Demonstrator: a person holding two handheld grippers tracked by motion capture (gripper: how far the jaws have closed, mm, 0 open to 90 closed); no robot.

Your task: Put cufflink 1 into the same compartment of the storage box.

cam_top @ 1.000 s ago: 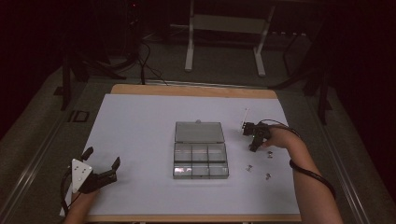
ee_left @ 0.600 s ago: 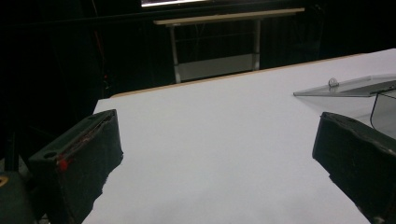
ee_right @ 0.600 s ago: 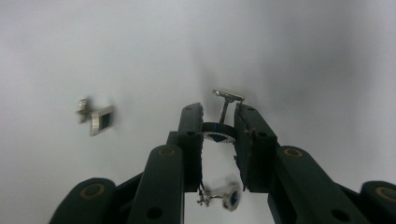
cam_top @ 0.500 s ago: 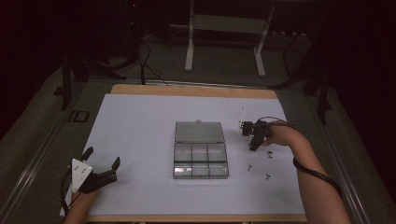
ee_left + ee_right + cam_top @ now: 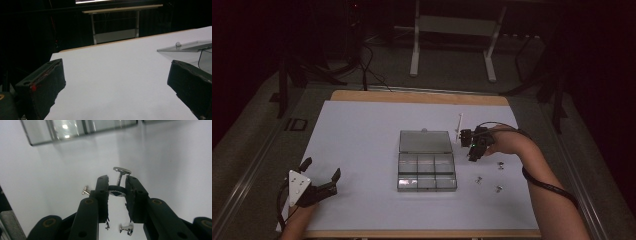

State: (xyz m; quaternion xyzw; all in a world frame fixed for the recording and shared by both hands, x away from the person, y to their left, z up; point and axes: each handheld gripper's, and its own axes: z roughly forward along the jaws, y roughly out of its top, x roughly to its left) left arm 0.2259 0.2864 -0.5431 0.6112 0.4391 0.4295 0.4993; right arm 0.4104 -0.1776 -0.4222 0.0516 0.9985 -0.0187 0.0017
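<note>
One change to flag: right gripper (image 5: 473, 155) up off the white tabletop (image 5: 362, 150) and across toward the clear plastic compartment box (image 5: 427, 172) within the last second, now hanging just off the box's right side, level with the hinge line between tray and flat-open lid. Clenched on a small silver stud with a flat round head (image 5: 121, 170), pinched low on the shank, head poking out past the jaw tips. Square enough grip in the right gripper view, no obvious tilt. Box rim straight ahead of the jaws there, so roughly lined up already. Left gripper (image 5: 321, 169) unmoved, parked at the near left corner of the tabletop, released, jaws spread wide with nothing between them. Three more loose silver studs (image 5: 478, 180) in the same spots as before, on the tabletop right of the box and apart from it. Compartments seemingly empty from the high view, hard to confirm through the glare. Reading: pick done, carry under way, probably first of four parts. Next up: short travel over a right-hand compartment, then release low to avoid a bounce-out. Main risk: small round part rolling or hanging on a pad at opening.
</note>
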